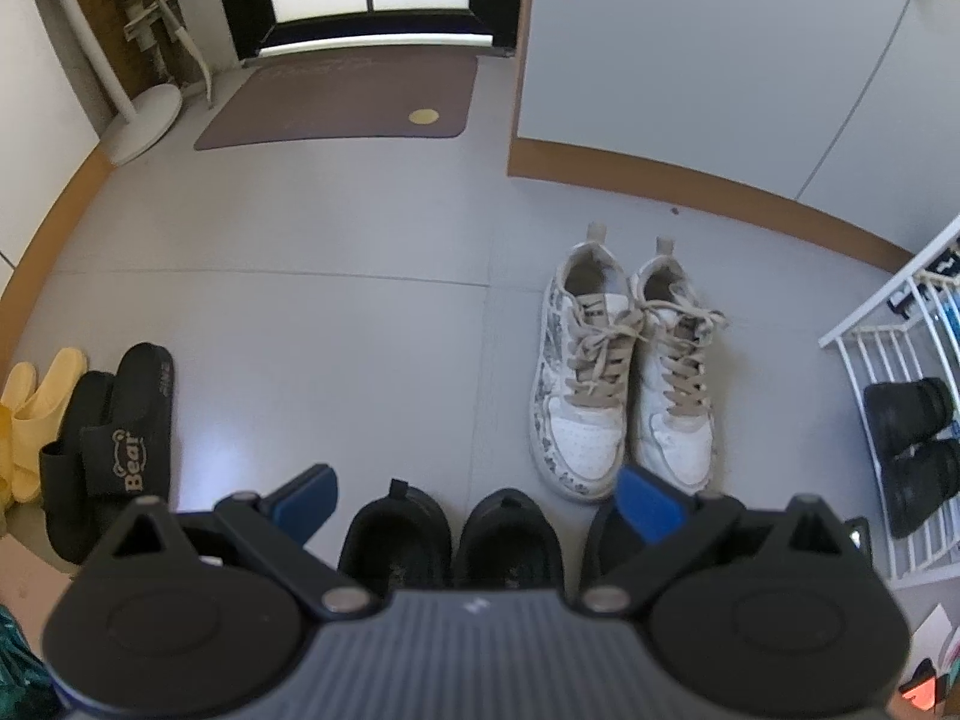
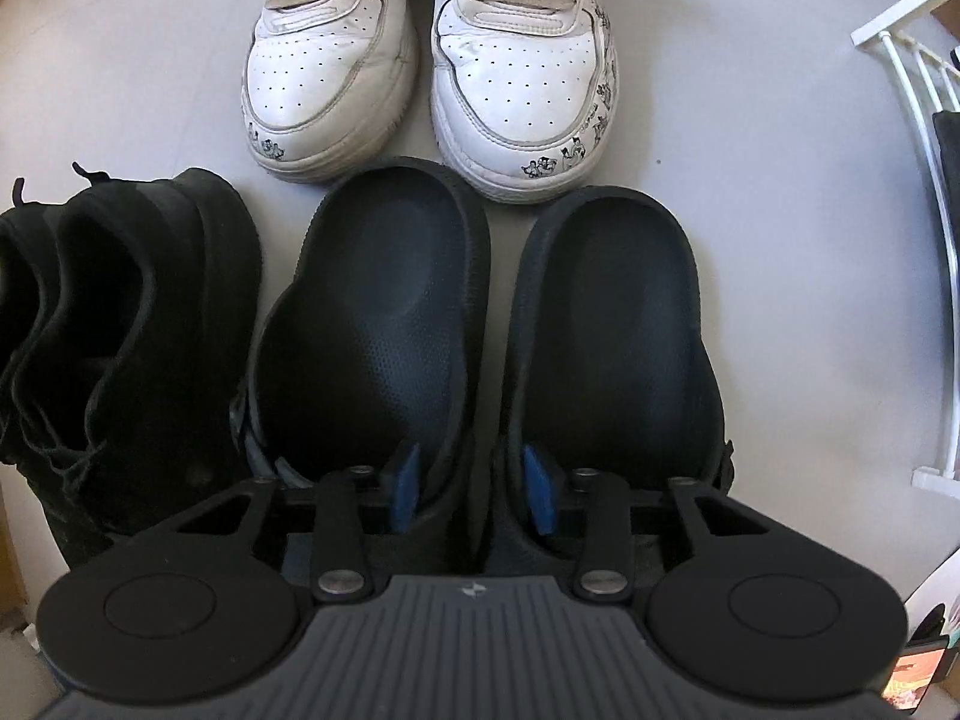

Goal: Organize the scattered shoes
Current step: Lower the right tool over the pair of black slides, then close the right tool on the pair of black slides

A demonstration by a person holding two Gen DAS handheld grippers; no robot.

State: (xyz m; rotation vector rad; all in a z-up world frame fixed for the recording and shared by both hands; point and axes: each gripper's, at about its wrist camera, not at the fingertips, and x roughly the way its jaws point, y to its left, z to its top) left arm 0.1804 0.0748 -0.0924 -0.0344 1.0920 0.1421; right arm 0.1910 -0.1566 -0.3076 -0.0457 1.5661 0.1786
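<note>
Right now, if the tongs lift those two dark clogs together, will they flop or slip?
Probably not floppy: the clogs look like thick moulded rubber that keeps its shape. They might swing or slide apart, since the right tongs seem to pinch only their two inner walls. Likely light too, as they look like hollow shells.

You have two dark clogs (image 2: 414,324) side by side on the grey floor (image 2: 150,90), openings up. Black sneakers (image 2: 120,300) sit just left; white sneakers (image 2: 420,60) stand paired beyond, toes almost touching the clogs' ends.
</note>
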